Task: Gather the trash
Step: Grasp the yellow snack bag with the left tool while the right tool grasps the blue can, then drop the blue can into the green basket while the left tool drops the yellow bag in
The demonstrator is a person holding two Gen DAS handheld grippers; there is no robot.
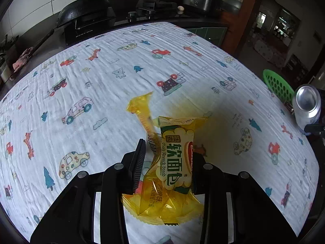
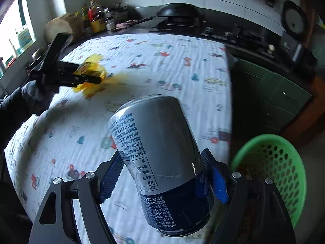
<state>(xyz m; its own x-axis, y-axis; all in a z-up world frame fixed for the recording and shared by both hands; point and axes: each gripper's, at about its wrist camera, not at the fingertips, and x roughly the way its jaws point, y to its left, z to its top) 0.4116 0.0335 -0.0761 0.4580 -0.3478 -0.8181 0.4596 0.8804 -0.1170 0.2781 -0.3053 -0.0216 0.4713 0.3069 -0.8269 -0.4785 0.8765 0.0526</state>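
I have the yellow bread wrapper [image 1: 172, 162] pinched in my left tool [image 1: 168, 160], its two fingers drawn in close against the crumpled film, with one twisted end sticking up past the fingertips and the other end hanging loose toward the camera; it sits lifted above the table [image 1: 121, 65], throwing a yellow tint on the cloth beneath. In my right tool [image 2: 162, 172] I hold a silver and dark blue can [image 2: 160, 158], the blue-padded fingers [image 2: 215, 181] pressed against both sides of its body, the can tilted with its silver end pointing away from the camera. From the left wrist view that can [image 1: 307, 105] shows at the far right edge of the table, end-on. Just beside it, off the table's right edge, stands the green perforated basket [image 2: 284, 172]. The table wears a white cloth printed with cars and trees. Behind it runs a dark kitchen counter with a black wok [image 1: 83, 10] and a stove [image 1: 154, 7].
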